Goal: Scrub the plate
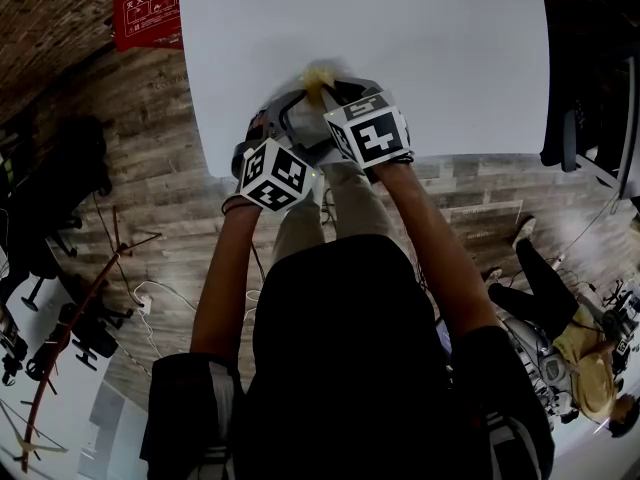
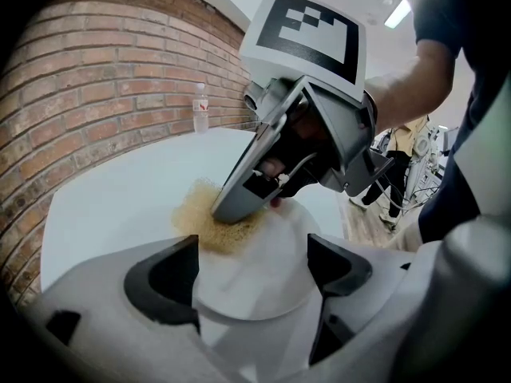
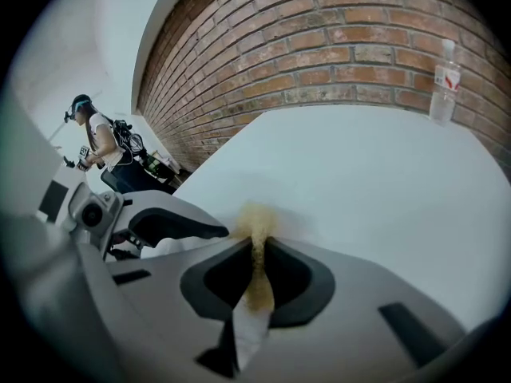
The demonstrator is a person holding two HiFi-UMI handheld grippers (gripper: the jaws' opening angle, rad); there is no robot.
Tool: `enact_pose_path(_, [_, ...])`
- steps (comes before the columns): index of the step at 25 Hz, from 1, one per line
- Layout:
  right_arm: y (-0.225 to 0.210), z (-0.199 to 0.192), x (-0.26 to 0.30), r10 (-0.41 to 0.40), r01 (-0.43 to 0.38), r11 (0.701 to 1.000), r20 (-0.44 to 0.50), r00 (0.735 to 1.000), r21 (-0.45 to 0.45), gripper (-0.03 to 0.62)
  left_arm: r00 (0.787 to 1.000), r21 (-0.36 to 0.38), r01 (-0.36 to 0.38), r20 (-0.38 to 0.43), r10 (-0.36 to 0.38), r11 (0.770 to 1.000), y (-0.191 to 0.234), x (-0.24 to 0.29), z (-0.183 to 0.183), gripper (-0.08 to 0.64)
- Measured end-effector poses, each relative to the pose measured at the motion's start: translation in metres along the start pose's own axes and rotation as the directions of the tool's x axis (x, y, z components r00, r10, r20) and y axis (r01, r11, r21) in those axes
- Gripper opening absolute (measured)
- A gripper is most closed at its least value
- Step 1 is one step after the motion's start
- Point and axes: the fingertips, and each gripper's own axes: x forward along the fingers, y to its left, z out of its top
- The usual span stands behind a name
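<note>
A white plate sits between the jaws of my left gripper, which is shut on its near rim. My right gripper is shut on a yellow-brown sponge and presses it on the plate's far left edge; the same sponge shows under the right gripper's fingers. In the head view both grippers meet near the front edge of the white table: the left gripper at left, the right gripper beside it, with the sponge peeking out. The plate is hidden there.
A clear water bottle stands at the table's far side by the brick wall. A person stands off beyond the table. Office chairs and a red sign are on the floor side at left.
</note>
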Motion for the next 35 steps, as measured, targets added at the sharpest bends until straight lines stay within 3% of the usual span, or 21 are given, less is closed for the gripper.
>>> enact_pose_path(18, [-0.028, -0.008, -0.015, -0.031, 0.03, 0.995, 0.01, 0.999, 0.091, 0.048, 1.0, -0.015, -0.015, 0.01, 0.015, 1.0, 0.001, 0.001, 0.001, 0.407])
enact_pose_path(35, [-0.041, -0.018, -0.031, -0.056, 0.053, 0.991, 0.026, 0.998, 0.119, 0.048, 1.0, -0.017, -0.018, 0.013, 0.018, 1.0, -0.001, 0.0, 0.0, 0.407])
